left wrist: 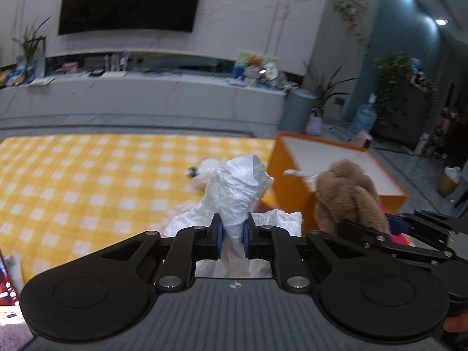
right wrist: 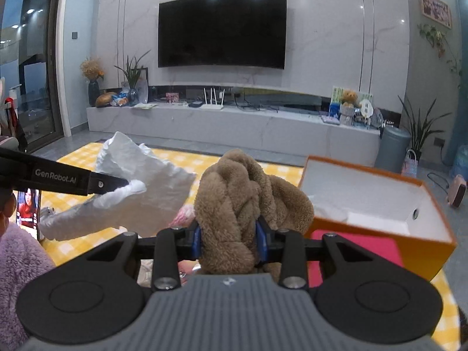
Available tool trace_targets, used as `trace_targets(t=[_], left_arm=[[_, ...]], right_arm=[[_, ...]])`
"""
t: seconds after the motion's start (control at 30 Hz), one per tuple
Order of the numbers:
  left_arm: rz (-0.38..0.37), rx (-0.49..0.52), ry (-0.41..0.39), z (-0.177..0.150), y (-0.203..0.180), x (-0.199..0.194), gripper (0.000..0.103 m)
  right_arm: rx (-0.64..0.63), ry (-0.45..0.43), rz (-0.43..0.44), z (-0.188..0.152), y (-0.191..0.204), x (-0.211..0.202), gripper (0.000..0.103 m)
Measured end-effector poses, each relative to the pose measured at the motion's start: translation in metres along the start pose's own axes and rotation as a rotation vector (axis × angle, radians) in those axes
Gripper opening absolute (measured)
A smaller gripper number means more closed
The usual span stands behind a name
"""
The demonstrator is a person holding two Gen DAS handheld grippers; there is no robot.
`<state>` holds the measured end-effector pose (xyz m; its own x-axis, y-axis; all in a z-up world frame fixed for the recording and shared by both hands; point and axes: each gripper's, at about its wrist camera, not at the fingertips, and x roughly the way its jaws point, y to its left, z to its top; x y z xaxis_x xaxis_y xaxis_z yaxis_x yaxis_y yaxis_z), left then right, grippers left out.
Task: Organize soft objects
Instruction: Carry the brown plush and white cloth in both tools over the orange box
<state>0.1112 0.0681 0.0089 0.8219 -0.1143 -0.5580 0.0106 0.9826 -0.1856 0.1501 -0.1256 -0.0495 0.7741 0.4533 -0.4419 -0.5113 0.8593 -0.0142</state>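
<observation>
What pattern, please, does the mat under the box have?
A yellow and white check. The mat shows best in the left wrist view, spread beside the orange box.

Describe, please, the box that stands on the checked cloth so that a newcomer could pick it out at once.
Start from the yellow checked cloth below the wall television. At its right-hand end stands the orange box, open-topped and white inside. Nothing nearby shares its rigid shape or colour: the brown plush and white bag are soft.

A yellow-and-white checked blanket (left wrist: 87,181) covers the grey tiled floor (right wrist: 181,143). On it sit an orange box (right wrist: 380,234) with a white inside and a lit phone (right wrist: 27,210).
</observation>
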Motion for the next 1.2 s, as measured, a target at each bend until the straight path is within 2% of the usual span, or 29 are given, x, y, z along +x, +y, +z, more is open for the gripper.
trace_targets(t=[0.3,0.5,0.6,0.83,1.2], left_arm=[[-0.083,0.092,-0.058,0.026,-0.05,0.005,0.015],[-0.17,0.085,-0.071,0.045,-0.077,0.03,0.015],[-0.203,0.112,-0.064,0.055,-0.095,0.048,0.015],[-0.261,0.169,-0.033,0.072,-0.137,0.095,0.015],[-0.3,0.208,0.069,0.076,-0.171,0.18,0.015]], right_arm=[[-0.05,-0.035,-0.024,0.029,-0.041,-0.038,0.035],[-0.054,-0.031,-0.049,0.038,-0.073,-0.044,0.035],[-0.043,-0.033,-0.074,0.043,-0.092,-0.043,0.035],[0.035,-0.019,-0.124,0.049,-0.143,-0.027,0.036],[0.131,0.097,-0.135,0.05,-0.202,0.039,0.036]])
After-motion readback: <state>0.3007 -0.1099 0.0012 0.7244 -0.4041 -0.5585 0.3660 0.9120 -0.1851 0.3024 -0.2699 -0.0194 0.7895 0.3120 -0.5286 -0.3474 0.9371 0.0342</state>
